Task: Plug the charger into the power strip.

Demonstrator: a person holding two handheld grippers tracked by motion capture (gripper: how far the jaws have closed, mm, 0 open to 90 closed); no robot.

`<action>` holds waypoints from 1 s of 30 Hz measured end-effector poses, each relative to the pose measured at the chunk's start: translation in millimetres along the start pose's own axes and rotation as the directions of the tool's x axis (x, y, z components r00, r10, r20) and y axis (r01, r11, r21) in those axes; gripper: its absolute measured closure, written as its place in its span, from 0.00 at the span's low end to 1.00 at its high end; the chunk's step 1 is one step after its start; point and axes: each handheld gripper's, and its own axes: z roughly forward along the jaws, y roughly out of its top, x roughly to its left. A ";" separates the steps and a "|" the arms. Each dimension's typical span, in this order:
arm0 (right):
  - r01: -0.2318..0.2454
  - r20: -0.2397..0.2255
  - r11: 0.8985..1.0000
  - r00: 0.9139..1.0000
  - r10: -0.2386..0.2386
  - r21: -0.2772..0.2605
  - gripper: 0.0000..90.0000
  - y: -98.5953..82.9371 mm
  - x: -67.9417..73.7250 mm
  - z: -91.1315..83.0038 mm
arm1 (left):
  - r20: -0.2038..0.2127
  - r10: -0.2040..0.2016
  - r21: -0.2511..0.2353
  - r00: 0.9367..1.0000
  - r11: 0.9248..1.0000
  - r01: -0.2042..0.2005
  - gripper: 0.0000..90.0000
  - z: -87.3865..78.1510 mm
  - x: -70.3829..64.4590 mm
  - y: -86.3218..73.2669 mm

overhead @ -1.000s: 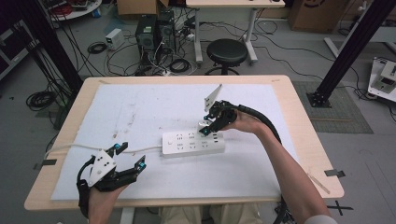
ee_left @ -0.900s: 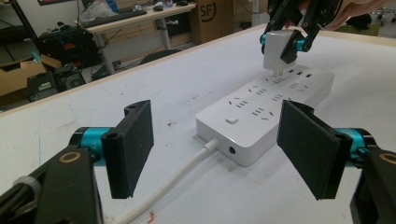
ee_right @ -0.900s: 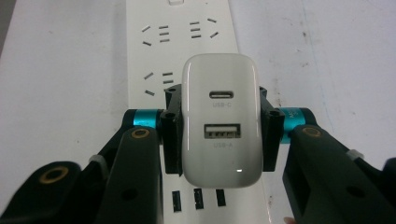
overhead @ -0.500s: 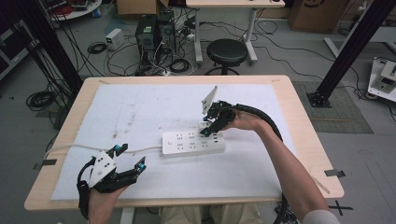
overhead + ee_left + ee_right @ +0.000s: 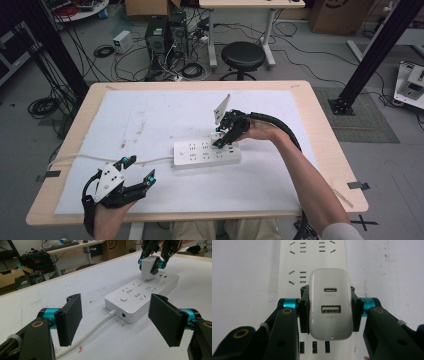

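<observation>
A white power strip (image 5: pixel 206 153) lies on the white sheet mid-table, and its cord (image 5: pixel 75 159) runs off to the left. My right gripper (image 5: pixel 221 139) is shut on a white USB charger (image 5: pixel 330 303) and holds it just over the strip's right end (image 5: pixel 312 255). In the left gripper view the charger (image 5: pixel 149 267) is slightly tilted, with its underside at the strip's (image 5: pixel 140 297) top face. Whether its prongs are in the sockets is hidden. My left gripper (image 5: pixel 140 168) is open near the front left, and nothing lies between its pads (image 5: pixel 71 320).
The white cord (image 5: pixel 87 335) passes under my left gripper's jaws. The wooden table edge (image 5: pixel 200 216) lies close in front. Beyond the table stand a black stool (image 5: pixel 243 56), computer cases and floor cables. A black post (image 5: pixel 370 55) rises at right.
My right gripper has carried the charger slightly left and down toward the power strip. The left gripper has barely moved.
</observation>
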 end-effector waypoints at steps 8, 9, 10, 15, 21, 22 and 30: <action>-0.001 -0.023 1.000 1.000 0.001 -0.006 0.71 -6.1 -3.8 5.7 | -0.011 -0.008 0.002 1.000 1.000 0.008 0.31 -5.2 -0.8 -2.3; -0.001 -0.023 1.000 1.000 0.001 -0.006 0.71 -6.1 -3.8 5.7 | -0.011 -0.008 0.002 1.000 1.000 0.008 0.31 -5.2 -0.8 -2.3; -0.003 -0.021 1.000 1.000 0.002 -0.028 0.71 -9.0 -3.2 5.7 | -0.015 -0.010 -0.001 1.000 1.000 0.010 0.31 -6.9 -0.2 -2.6; -0.001 -0.009 1.000 1.000 0.000 -0.030 0.71 -8.8 -1.8 5.8 | -0.006 -0.007 0.007 1.000 1.000 0.007 0.31 -4.9 -1.8 -2.6; -0.011 -0.004 1.000 1.000 0.011 -0.019 0.71 -7.4 -0.7 5.9 | 0.006 -0.007 0.009 1.000 1.000 0.007 0.32 -0.6 -3.9 -2.5; -0.021 -0.010 1.000 1.000 0.020 -0.022 0.71 -7.7 -1.4 6.0 | 0.010 -0.005 0.009 1.000 1.000 0.005 0.32 0.2 -4.5 -2.4; -0.008 0.003 1.000 1.000 0.008 -0.029 0.71 -9.3 0.9 6.4 | 0.007 -0.005 0.013 1.000 1.000 0.005 0.32 -1.8 -4.3 -1.8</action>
